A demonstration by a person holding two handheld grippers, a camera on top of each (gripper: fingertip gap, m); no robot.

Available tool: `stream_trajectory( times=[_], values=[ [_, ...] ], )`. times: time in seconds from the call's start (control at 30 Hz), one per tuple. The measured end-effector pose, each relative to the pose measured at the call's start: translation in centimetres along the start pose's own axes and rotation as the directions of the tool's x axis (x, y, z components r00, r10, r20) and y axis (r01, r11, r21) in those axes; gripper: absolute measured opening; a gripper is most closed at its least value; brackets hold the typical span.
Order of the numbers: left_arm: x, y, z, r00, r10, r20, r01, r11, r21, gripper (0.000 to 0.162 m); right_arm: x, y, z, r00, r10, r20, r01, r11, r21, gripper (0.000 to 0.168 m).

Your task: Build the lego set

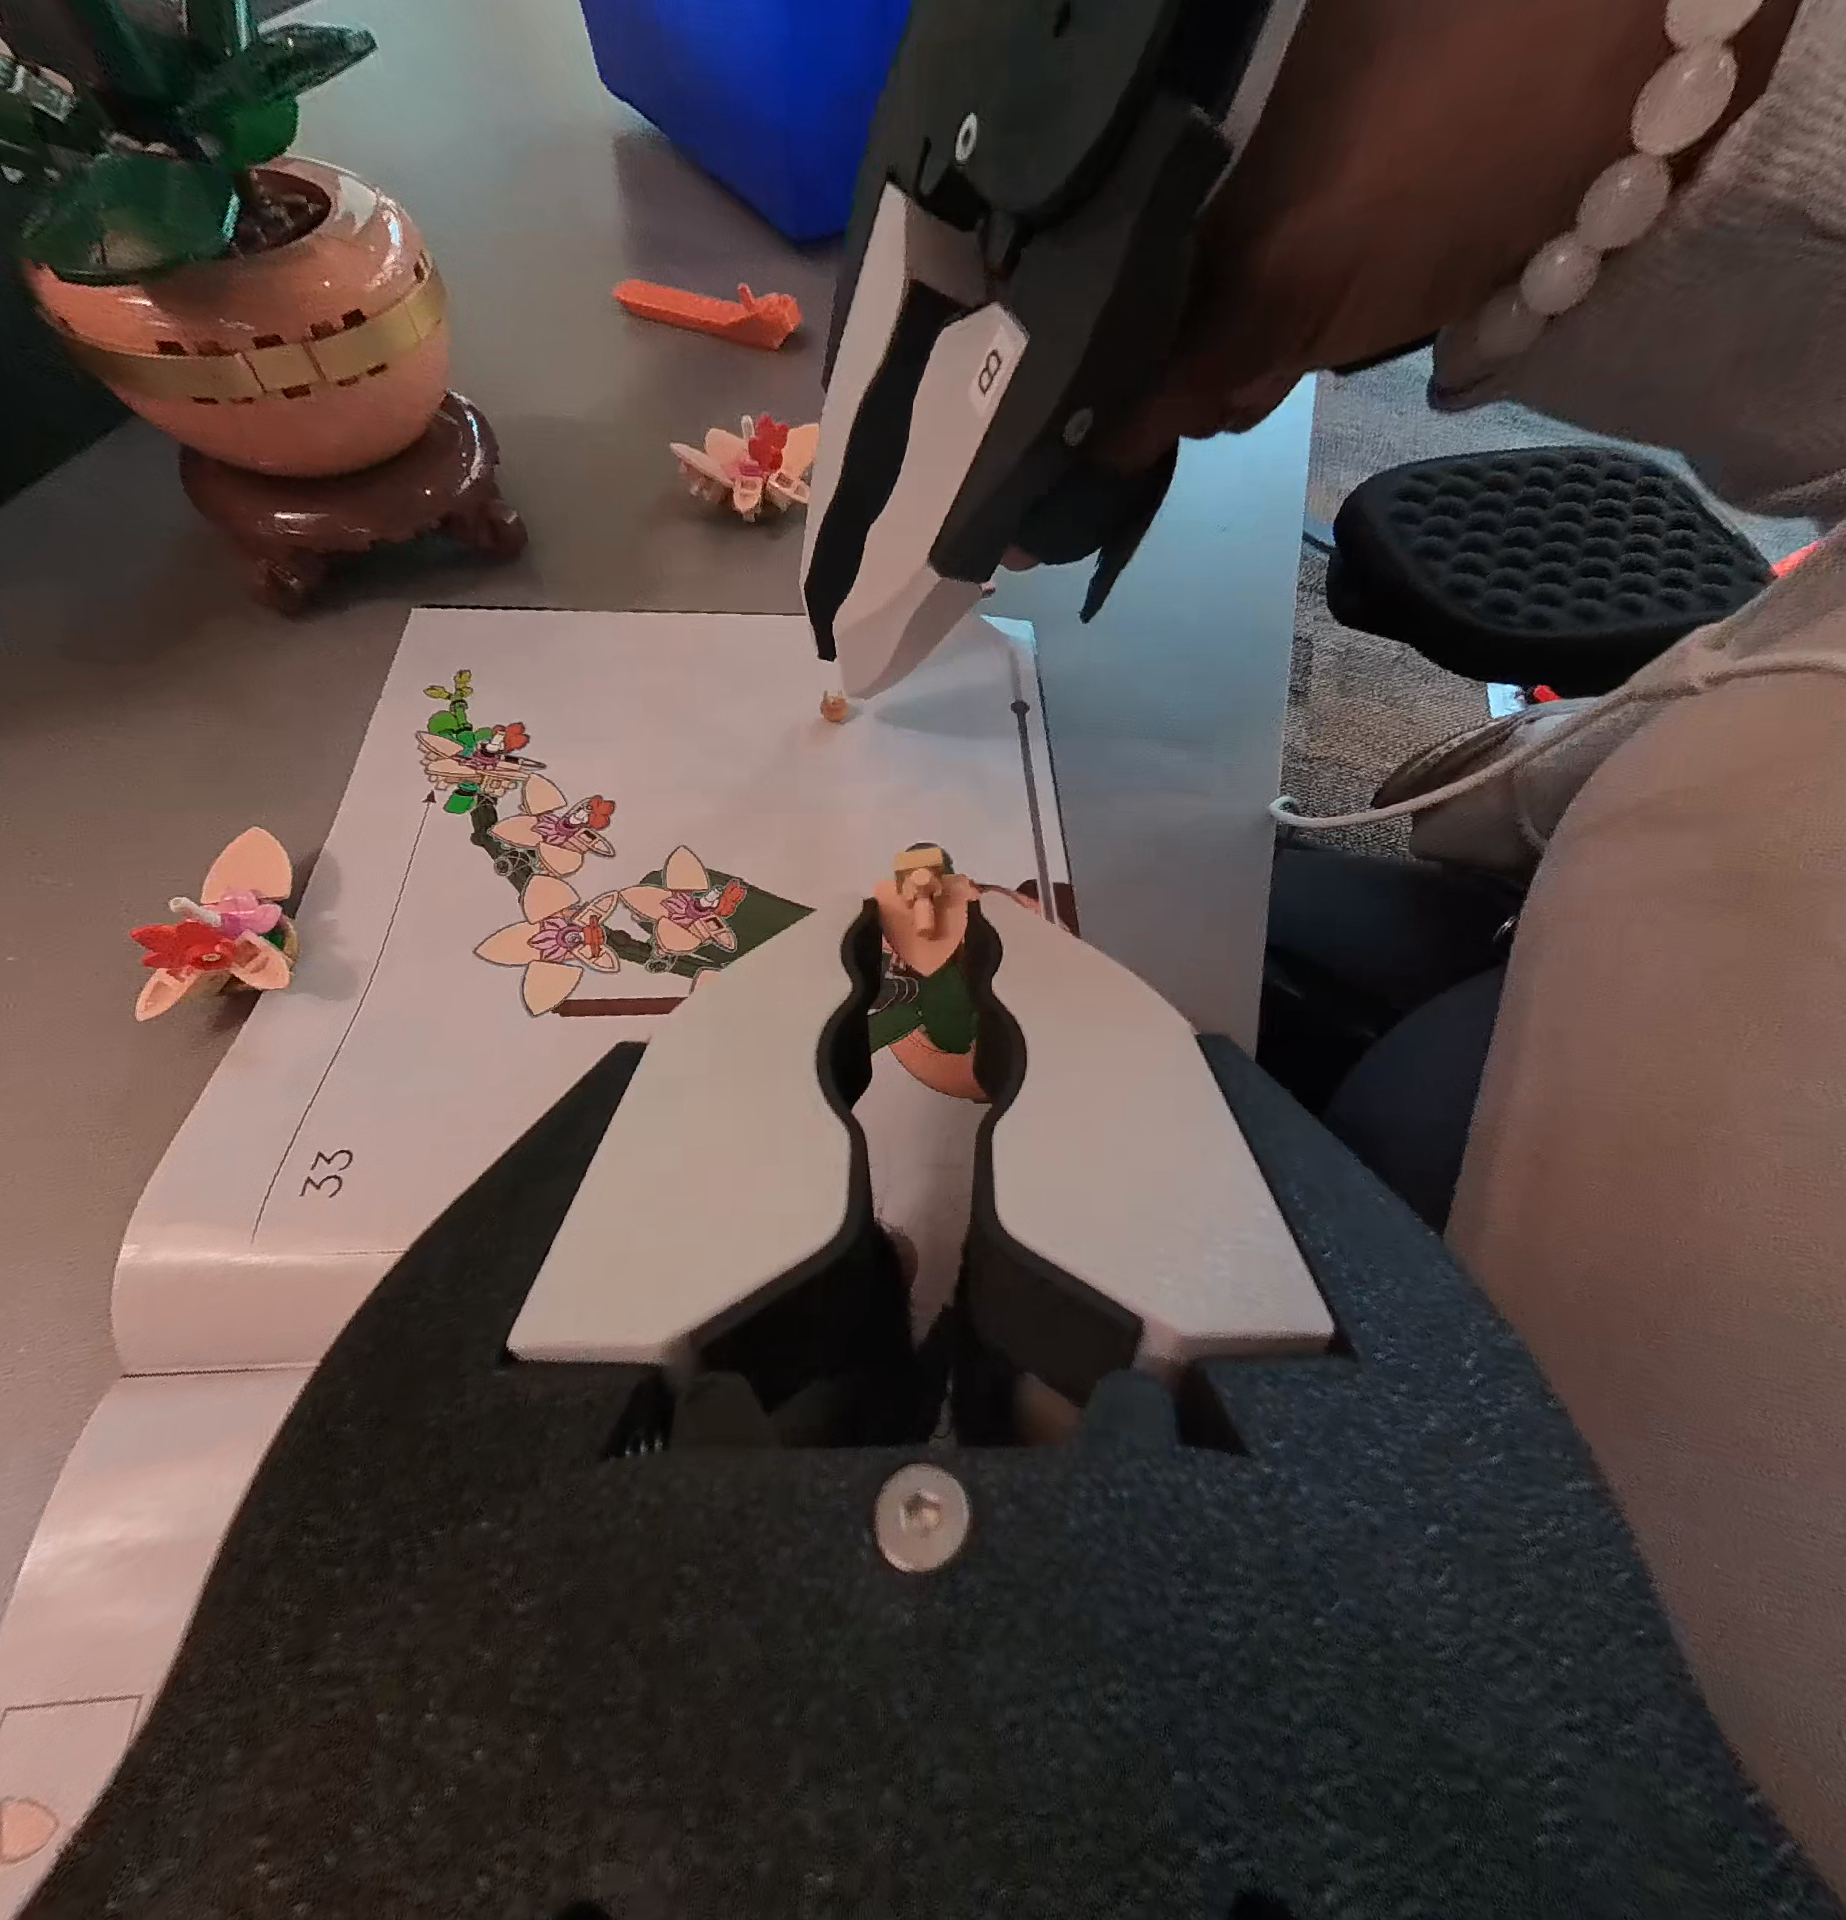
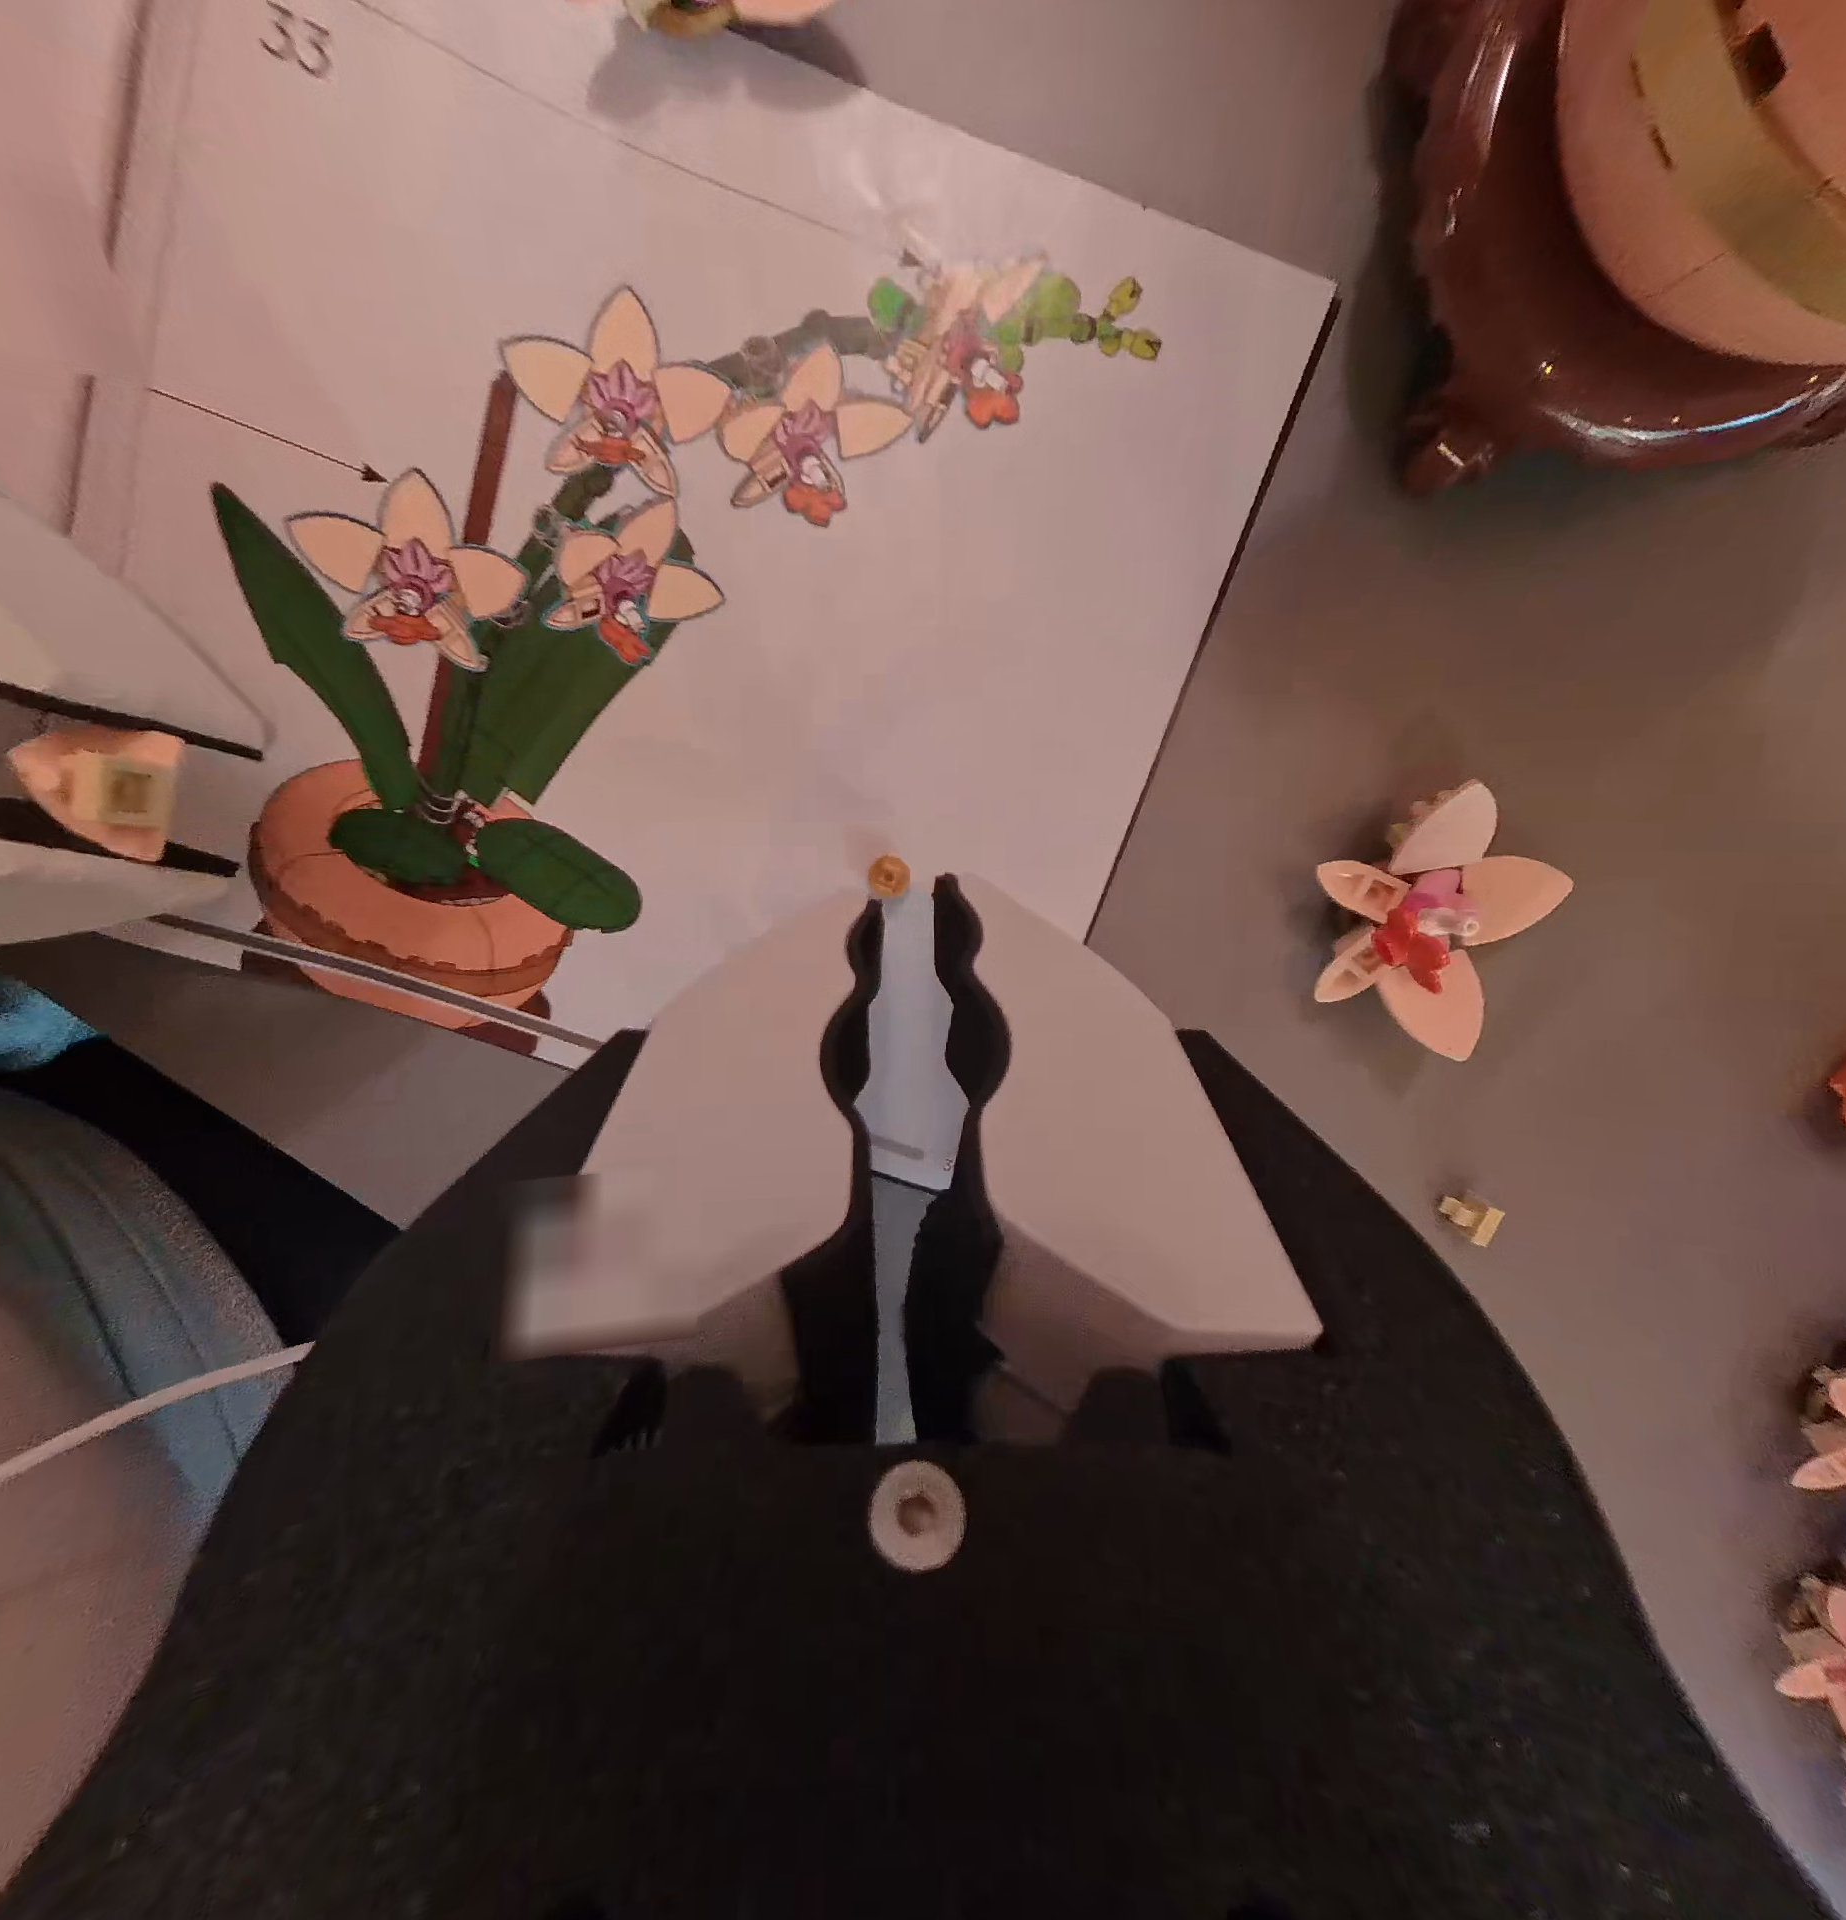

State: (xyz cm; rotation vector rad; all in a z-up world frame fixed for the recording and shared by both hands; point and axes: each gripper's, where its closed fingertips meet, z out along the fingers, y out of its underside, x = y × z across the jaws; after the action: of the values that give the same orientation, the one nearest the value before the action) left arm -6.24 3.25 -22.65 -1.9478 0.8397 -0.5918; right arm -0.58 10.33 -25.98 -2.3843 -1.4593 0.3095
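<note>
My left gripper (image 1: 924, 935) is shut on a peach petal piece (image 1: 914, 920) with a small tan part on it, held over the open instruction booklet (image 1: 638, 727). It also shows at the left edge of the right wrist view (image 2: 119, 800), with the petal piece (image 2: 77, 784) between its fingers. My right gripper (image 2: 911, 896) points down at the booklet (image 2: 950, 582), its jaws a narrow gap apart and empty. A tiny gold stud (image 2: 888, 875) lies on the page just beyond its fingertips. In the left wrist view the right gripper (image 1: 846, 660) hovers right over the stud (image 1: 834, 707).
A built pink pot with green leaves (image 1: 244, 343) stands on a brown base at the back left. Finished flowers (image 1: 212, 935) (image 1: 747, 468) (image 2: 1438, 925) lie on the grey table, with more at the right edge (image 2: 1844, 1455). There are also an orange separator tool (image 1: 711, 312), a small tan piece (image 2: 1470, 1216) and a blue bin (image 1: 753, 94).
</note>
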Motion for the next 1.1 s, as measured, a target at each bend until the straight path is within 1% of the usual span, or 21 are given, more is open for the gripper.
stream_trajectory(
  times=[0.17, 0.33, 0.5, 0.6, 0.67, 0.77, 0.83, 0.9, 0.97, 1.03, 1.1],
  values=[
    [-0.4, 0.2, -0.1, 1.0, -0.01, 0.0, 0.01, 1.0, 0.004, 0.015, -0.2, 0.0, 0.6, 1.0, -0.017, 0.019, 0.018, 0.998, -0.056, 0.009],
    [-0.4, 0.1, -0.2, 1.0, -0.02, -0.007, 0.02, 1.0, 0.011, 0.015, -0.3, -0.1, 1.0, 0.999, -0.017, 0.03, 0.018, 0.998, -0.065, 0.007],
    [-0.3, -0.2, -0.4, 0.999, -0.026, -0.03, 0.027, 0.999, 0.034, 0.015, -0.3, -0.1, 1.0, 0.998, -0.042, 0.053, 0.044, 0.998, -0.037, 0.005],
    [-0.3, -0.5, -0.7, 0.997, -0.043, -0.057, 0.045, 0.998, 0.041, 0.015, -0.2, 0.0, 0.9, 0.992, -0.071, 0.101, 0.069, 0.997, 0.018, 0.005],
    [-0.5, -0.4, -0.6, 0.999, -0.015, -0.047, 0.016, 1.0, 0.015, 0.015, -0.3, 0.1, 0.7, 0.983, -0.098, 0.155, 0.087, 0.993, 0.075, 0.003],
    [-0.3, -0.3, 0.1, 0.997, 0.046, -0.066, -0.049, 0.998, -0.046, 0.015, -1.0, -0.8, -0.6, 0.955, -0.138, 0.261, 0.069, 0.964, 0.255, 0.002],
    [0.1, -0.5, 0.9, 0.994, 0.059, -0.097, -0.066, 0.995, -0.069, 0.015, -1.0, -0.9, -1.5, 0.938, -0.155, 0.309, 0.044, 0.94, 0.338, 0.002],
    [0.3, -0.7, 1.5, 0.992, 0.062, -0.113, -0.073, 0.993, -0.09, 0.015, -0.7, -0.4, -1.6, 0.932, -0.16, 0.325, 0.039, 0.936, 0.35, 0.002],
    [0.3, -0.7, 2.2, 0.99, 0.085, -0.11, -0.096, 0.99, -0.103, 0.015, -0.5, -0.2, -1.6, 0.927, -0.201, 0.315, 0.07, 0.922, 0.381, 0.001],
    [0.4, -0.5, 3.2, 0.987, 0.112, -0.119, -0.126, 0.985, -0.116, 0.015, -0.7, 0.0, -2.1, 0.908, -0.233, 0.348, 0.072, 0.906, 0.418, 0.002],
    [0.4, 0.1, 4.3, 0.983, 0.132, -0.13, -0.153, 0.974, -0.169, 0.015, -1.0, 0.2, -2.8, 0.887, -0.268, 0.375, 0.073, 0.885, 0.46, 0.001]
  ],
)
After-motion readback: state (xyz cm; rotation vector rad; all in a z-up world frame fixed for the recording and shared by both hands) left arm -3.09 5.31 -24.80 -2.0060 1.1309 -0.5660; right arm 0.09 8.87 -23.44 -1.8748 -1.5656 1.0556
